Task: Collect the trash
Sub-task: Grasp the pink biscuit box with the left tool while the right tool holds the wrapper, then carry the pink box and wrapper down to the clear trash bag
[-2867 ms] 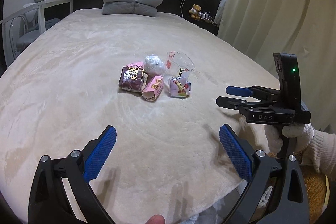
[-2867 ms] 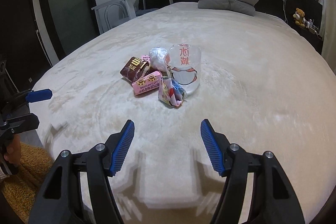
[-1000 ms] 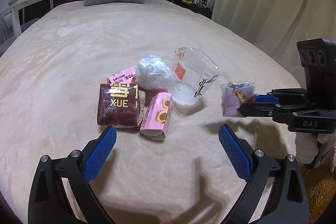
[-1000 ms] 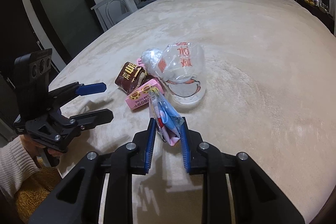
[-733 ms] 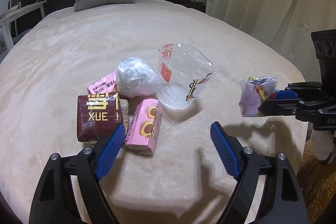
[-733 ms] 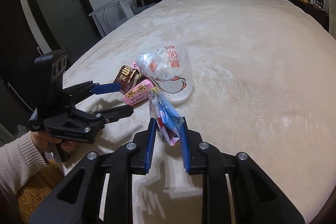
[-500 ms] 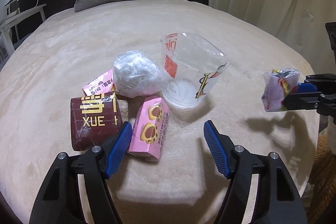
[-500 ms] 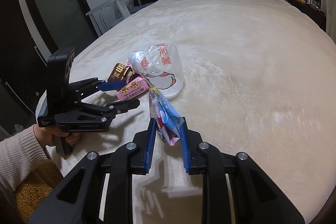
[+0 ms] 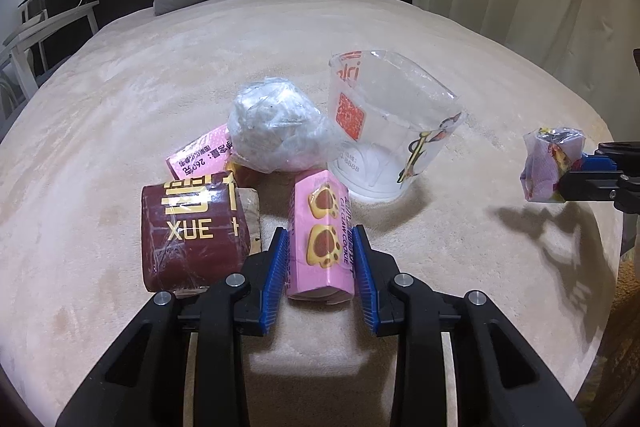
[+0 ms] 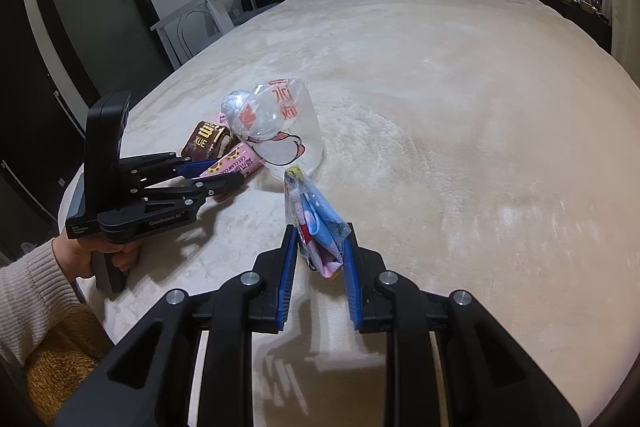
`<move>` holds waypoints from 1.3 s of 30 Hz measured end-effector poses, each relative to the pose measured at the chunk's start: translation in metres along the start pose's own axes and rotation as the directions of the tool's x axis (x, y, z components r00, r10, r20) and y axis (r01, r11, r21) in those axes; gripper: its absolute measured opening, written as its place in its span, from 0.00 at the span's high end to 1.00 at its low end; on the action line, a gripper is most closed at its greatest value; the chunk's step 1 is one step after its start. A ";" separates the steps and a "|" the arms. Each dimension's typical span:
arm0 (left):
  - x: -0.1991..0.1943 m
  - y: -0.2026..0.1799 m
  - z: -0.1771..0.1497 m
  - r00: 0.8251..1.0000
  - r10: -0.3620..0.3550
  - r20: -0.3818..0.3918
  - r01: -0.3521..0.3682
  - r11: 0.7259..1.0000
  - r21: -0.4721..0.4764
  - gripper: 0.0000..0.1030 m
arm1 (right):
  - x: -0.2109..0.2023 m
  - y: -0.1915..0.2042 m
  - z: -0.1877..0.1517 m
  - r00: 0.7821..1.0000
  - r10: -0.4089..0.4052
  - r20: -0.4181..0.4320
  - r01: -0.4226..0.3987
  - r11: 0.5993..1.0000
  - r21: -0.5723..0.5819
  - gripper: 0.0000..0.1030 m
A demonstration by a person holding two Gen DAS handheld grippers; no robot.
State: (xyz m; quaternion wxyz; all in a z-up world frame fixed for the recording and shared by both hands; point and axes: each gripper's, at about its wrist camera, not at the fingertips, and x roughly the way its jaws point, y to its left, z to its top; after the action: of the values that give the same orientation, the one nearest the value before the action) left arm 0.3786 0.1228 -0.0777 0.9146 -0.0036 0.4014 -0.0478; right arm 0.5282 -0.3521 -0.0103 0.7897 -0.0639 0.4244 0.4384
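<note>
I have the left tongs (image 9: pixel 320 259) closing on the pink cat-claw cookie box (image 9: pixel 322 247) at the near edge of the trash pile on the bed (image 9: pixel 120 75), while the right tongs (image 10: pixel 318 247) pinch a crumpled snack wrapper (image 10: pixel 316 223) aloft; next, I judge, comes a firm squeeze and a straight lift clear of the maroon packet (image 9: pixel 192 227).

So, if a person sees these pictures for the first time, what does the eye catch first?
Probably the small heap of trash on the beige bed: a clear plastic cup, a crumpled plastic ball and a brown wrapper. In front, the left gripper closes around a pink cookie box. To the right, the right gripper holds a colourful wrapper above the bed.
</note>
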 end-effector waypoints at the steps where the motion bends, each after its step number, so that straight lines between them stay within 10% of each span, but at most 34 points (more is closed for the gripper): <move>1: -0.001 -0.001 0.000 1.000 0.004 -0.003 -0.004 1.000 0.002 0.69 | 0.000 0.000 0.000 1.000 -0.002 0.001 0.002 1.000 0.002 0.77; 22: -0.101 -0.023 -0.016 0.993 0.018 0.114 -0.005 0.994 -0.112 0.69 | -0.038 0.020 -0.017 0.995 -0.031 0.092 0.024 0.996 0.082 0.77; 39: -0.202 -0.095 -0.095 0.964 0.001 0.267 0.050 0.982 -0.183 0.69 | -0.118 0.071 -0.114 0.981 0.003 0.192 -0.028 0.992 0.124 0.77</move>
State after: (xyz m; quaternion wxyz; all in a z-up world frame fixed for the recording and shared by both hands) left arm 0.1646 0.0497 0.0100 0.9550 -0.1012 0.2779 -0.0203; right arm 0.3752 -0.4382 0.0231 0.8260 0.0320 0.3737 0.4208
